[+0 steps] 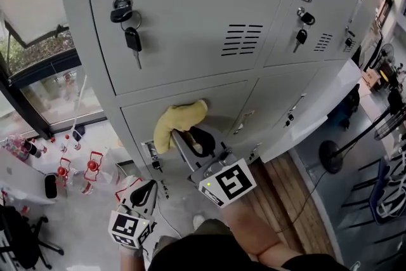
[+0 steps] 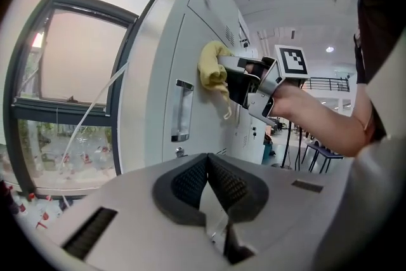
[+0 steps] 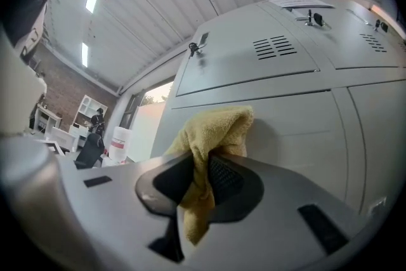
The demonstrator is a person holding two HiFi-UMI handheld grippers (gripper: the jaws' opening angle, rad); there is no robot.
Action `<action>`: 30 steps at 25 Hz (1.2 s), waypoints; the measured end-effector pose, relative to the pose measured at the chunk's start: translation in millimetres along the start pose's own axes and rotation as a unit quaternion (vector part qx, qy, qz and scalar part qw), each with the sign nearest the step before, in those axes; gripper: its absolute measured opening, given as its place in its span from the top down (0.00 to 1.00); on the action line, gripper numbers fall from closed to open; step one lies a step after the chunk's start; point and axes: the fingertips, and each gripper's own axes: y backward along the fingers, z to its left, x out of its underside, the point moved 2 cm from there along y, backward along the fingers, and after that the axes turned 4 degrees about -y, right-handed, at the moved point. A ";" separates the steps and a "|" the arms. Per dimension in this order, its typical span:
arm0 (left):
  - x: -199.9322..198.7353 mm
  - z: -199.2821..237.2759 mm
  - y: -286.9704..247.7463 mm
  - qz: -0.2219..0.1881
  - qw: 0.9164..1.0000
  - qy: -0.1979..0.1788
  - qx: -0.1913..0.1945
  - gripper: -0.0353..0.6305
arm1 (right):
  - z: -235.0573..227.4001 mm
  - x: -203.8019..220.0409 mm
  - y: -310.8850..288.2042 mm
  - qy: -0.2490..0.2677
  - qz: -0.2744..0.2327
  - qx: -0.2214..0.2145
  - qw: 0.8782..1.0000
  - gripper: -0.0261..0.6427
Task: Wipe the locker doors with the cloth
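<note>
A yellow cloth [image 1: 179, 123] is pressed against the lower grey locker door [image 1: 228, 101], near its top edge. My right gripper [image 1: 190, 138] is shut on the cloth, and in the right gripper view the cloth [image 3: 216, 130] bunches out between the pads against the door [image 3: 304, 130], with a tail hanging down. My left gripper [image 1: 146, 192] hangs lower left, away from the lockers, shut with nothing in it. In the left gripper view its pads meet [image 2: 207, 167], and the cloth [image 2: 212, 70] and right gripper [image 2: 250, 82] show ahead on the door.
Keys [image 1: 132, 35] hang from the upper door's lock, above the cloth. A handle [image 2: 181, 110] sits on the lower door. A window [image 1: 44, 66] is to the left, with red items [image 1: 76, 168] on the floor. A fan stand [image 1: 336, 152] stands at the right.
</note>
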 end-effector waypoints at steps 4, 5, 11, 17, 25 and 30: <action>5.1 7.3 14.4 0.003 1.000 0.008 -0.017 0.93 | 19.9 2.9 -12.6 -0.003 -0.001 -0.023 1.000 0.85; 6.2 8.6 17.8 0.003 1.000 0.011 -0.022 0.93 | 24.5 3.6 -15.4 -0.002 0.000 -0.029 1.000 0.85; 13.0 16.9 35.2 0.008 0.998 0.022 -0.050 0.93 | 48.8 10.3 -30.0 0.003 0.005 -0.061 0.998 0.85; 18.5 22.4 43.8 0.005 0.997 0.030 -0.071 0.93 | 61.5 19.8 -36.3 0.026 0.017 -0.082 0.996 0.85; 18.4 15.4 35.4 0.004 0.997 0.028 -0.076 0.93 | 57.3 28.7 -32.5 0.025 0.027 -0.088 0.995 0.85; 17.4 8.5 25.7 0.010 0.997 0.032 -0.070 0.93 | 44.3 31.3 -24.7 0.023 0.030 -0.079 0.996 0.85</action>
